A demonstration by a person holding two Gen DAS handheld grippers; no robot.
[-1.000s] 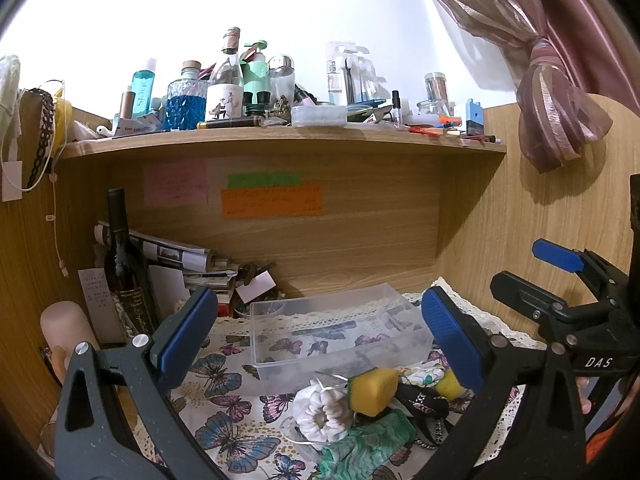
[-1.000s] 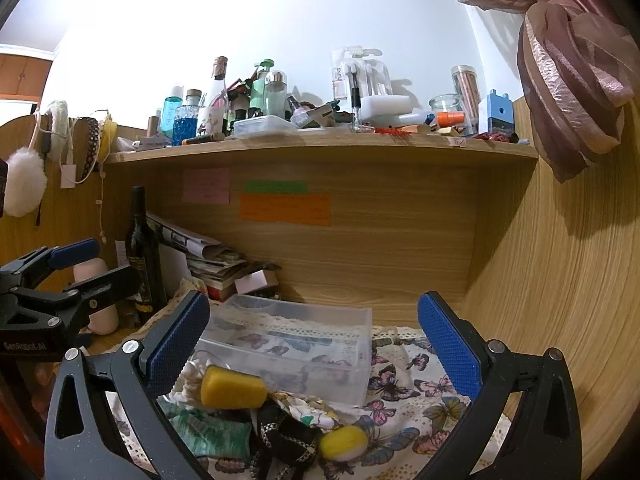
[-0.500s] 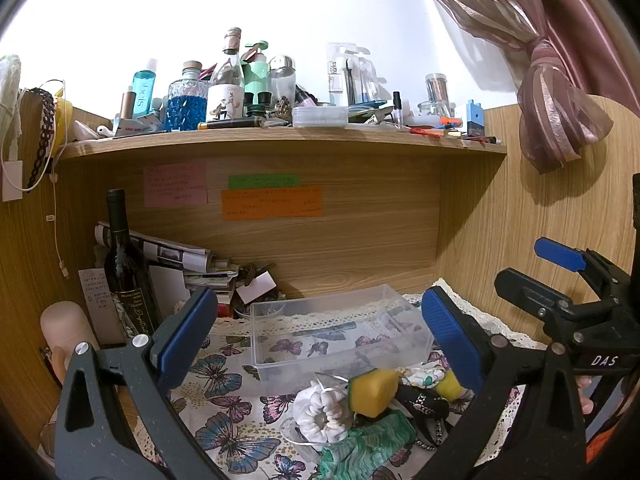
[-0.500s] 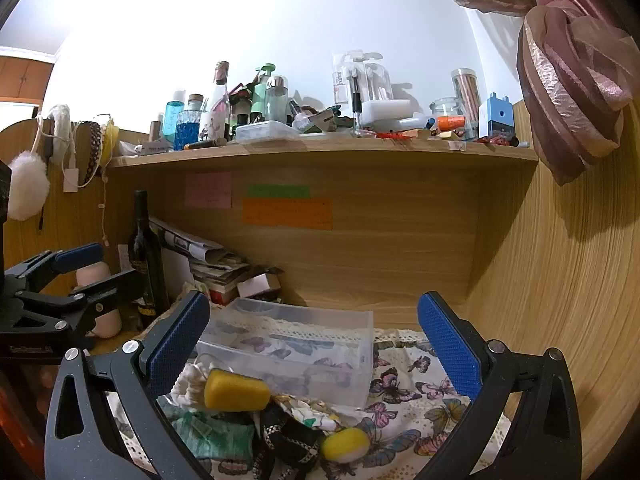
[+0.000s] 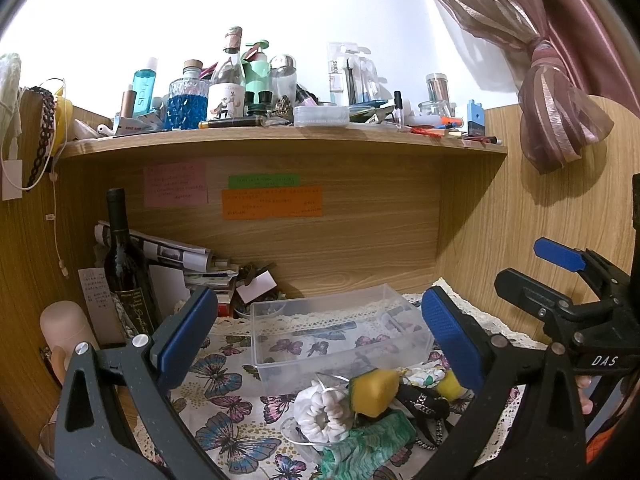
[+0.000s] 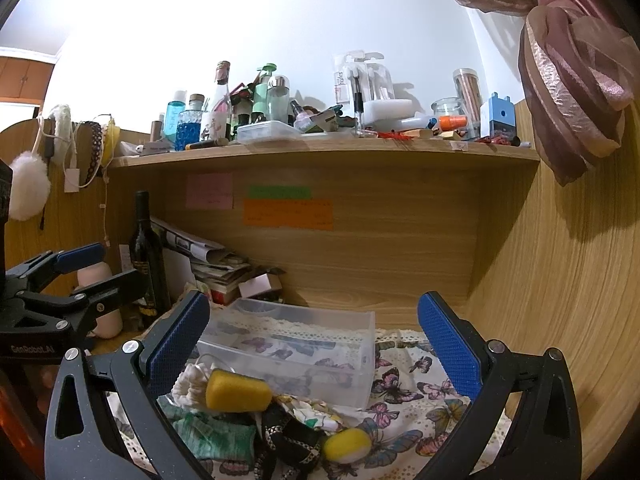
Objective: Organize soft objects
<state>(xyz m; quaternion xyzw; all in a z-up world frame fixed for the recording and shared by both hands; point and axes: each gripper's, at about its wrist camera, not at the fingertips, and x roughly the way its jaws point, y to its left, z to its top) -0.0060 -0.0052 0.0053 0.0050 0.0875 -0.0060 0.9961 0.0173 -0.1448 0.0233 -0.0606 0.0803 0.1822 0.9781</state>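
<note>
A wooden desk alcove holds a butterfly-print cloth (image 5: 224, 432), and on that cloth stands a clear plastic bin (image 5: 340, 332), the landmark for everything here. Nothing soft lies inside the bin; only the cloth pattern shows through its walls.

Just in front of the bin sits a loose pile of soft things. A green patterned cloth (image 5: 368, 448) lies at the near edge of the pile. A white scrunchie (image 5: 324, 412) rests in front of the bin's left half. A black patterned band (image 5: 424, 408) lies in front of its right half. A yellow sponge (image 5: 374, 392) sits on top, close to the bin's front wall, and a small yellow ball (image 6: 347, 444) lies at the pile's right end.

The left gripper (image 5: 320, 340) is spread wide and empty, its blue pads flanking the bin, with the pile lower between the fingers. The right gripper (image 6: 312, 344) is equally wide and empty, framing the bin likewise.
</note>
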